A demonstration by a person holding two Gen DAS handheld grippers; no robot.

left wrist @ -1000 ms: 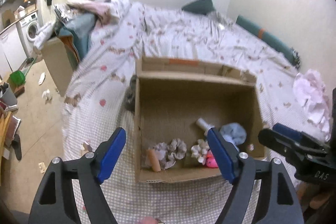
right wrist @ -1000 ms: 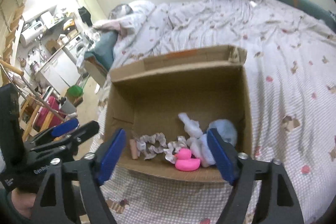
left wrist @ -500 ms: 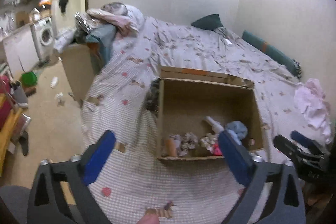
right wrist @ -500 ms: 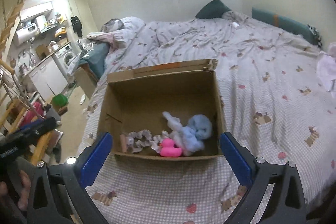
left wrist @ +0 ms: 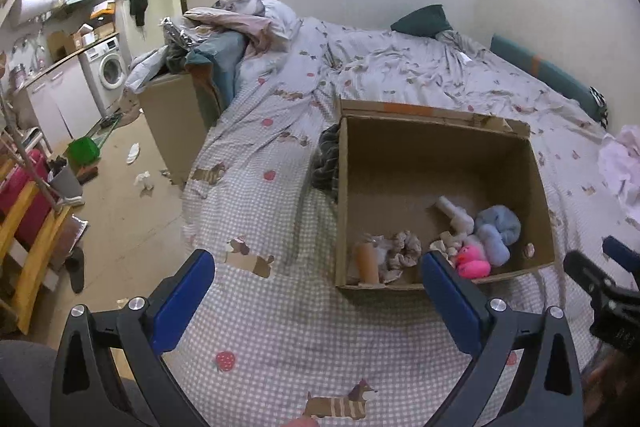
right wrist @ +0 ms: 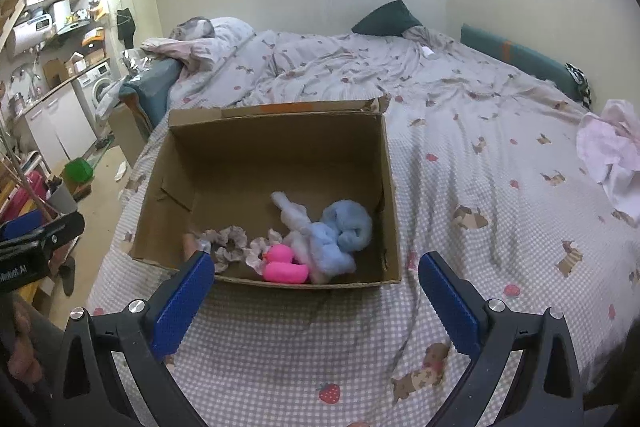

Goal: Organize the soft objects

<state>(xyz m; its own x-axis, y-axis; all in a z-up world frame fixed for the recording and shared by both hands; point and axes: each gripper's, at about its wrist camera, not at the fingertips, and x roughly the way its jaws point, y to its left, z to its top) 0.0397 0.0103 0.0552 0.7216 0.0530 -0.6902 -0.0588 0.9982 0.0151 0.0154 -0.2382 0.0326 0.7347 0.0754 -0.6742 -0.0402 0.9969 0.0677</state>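
Cardboard box [right wrist: 276,147] open-topped on the bed [right wrist: 480,155], soft things bunched against its near wall. Near wall hides the undersides of the contents in both views. Pink plush duck [right wrist: 285,266] at front, head toward the left in the right wrist view; only partly seen in the left wrist view [left wrist: 472,261] behind the left gripper's blue pad. Light blue plush [right wrist: 340,231] just right of the duck, touching it, tangled with a white plush piece [right wrist: 290,211] whose long axis runs diagonally toward the back-left of the box. Scrunchies [right wrist: 230,243] in floral cloth left of the duck; count hard to make out. Orange cylinder [left wrist: 366,263] upright-ish in the near-left corner, mostly cut off in the right wrist view. Dark plaid cloth [left wrist: 326,163] half hidden behind the box's left wall.

Left gripper [left wrist: 318,291] spread wide, nothing between the fingers, hovering short of the box. Right gripper [right wrist: 316,293] likewise spread wide and bare, lined up with the box's near wall.

Mirrored white lettering on the left gripper's body at the right wrist view's left edge, too cut off to read fully. Pink crumpled cloth [right wrist: 612,155] at the bed's right edge, well apart from the box.
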